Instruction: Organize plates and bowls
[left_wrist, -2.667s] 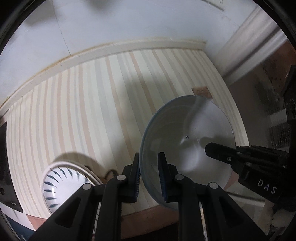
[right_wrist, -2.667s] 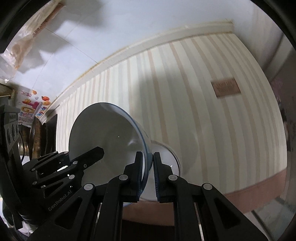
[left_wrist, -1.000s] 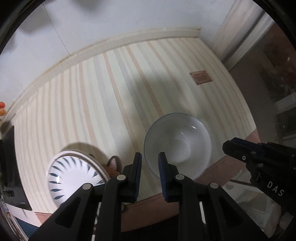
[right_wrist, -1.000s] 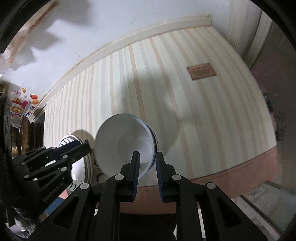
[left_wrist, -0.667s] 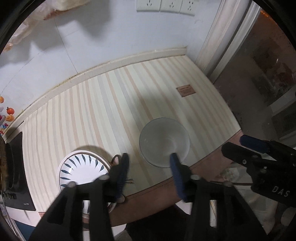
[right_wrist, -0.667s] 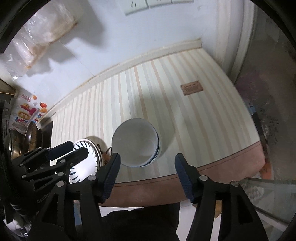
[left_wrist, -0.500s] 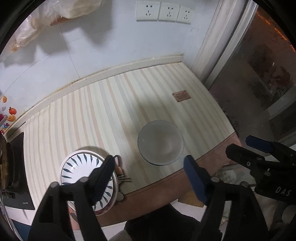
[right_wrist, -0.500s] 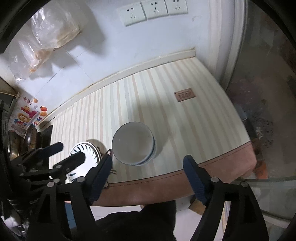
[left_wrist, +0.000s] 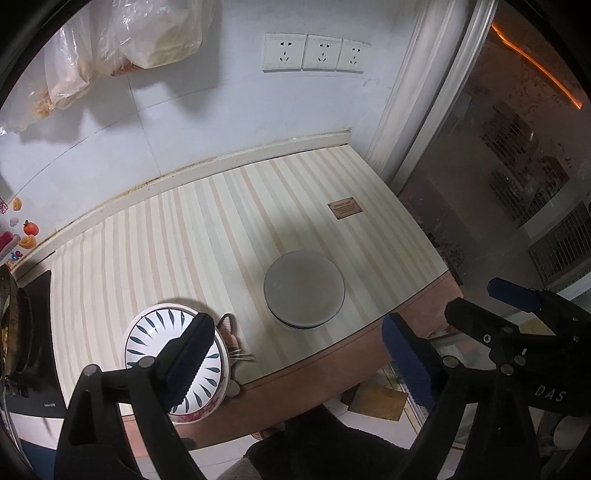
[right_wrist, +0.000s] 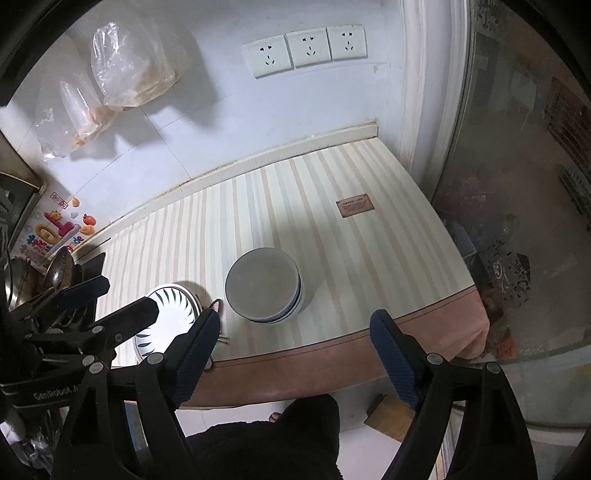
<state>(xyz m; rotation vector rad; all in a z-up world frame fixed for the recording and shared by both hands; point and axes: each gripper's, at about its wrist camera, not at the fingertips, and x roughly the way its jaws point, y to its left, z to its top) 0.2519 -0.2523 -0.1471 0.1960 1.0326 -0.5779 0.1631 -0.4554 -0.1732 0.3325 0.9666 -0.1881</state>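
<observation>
From up here I have both sets of tongs held high above the bench (left_wrist: 177, 236), each spread wide with nothing between the pads. My left tongs (left_wrist: 295, 362) frame the stacked grey bowls (left_wrist: 304, 293), which sit on the striped surface ahead of them, closer to the right-hand pad and near the front edge. The blue-leaf patterned plate (left_wrist: 155, 336) lies partly behind the left-hand pad (left_wrist: 188, 365), at the bench's near corner, apart from the bowls.

Through my right tongs (right_wrist: 295, 354) the same bowls (right_wrist: 263, 286) sit ahead and a little toward the left-hand pad; the rims of the lower ones show at the stack's right side. The patterned plate (right_wrist: 170, 314) is further to the left, partly covered by the left tongs reaching in from that side. A small brown label (right_wrist: 354, 206) sits on the bench beyond the bowls, off to the right. On the wall behind are three sockets (right_wrist: 306, 46) and hanging plastic bags (right_wrist: 133, 70).
</observation>
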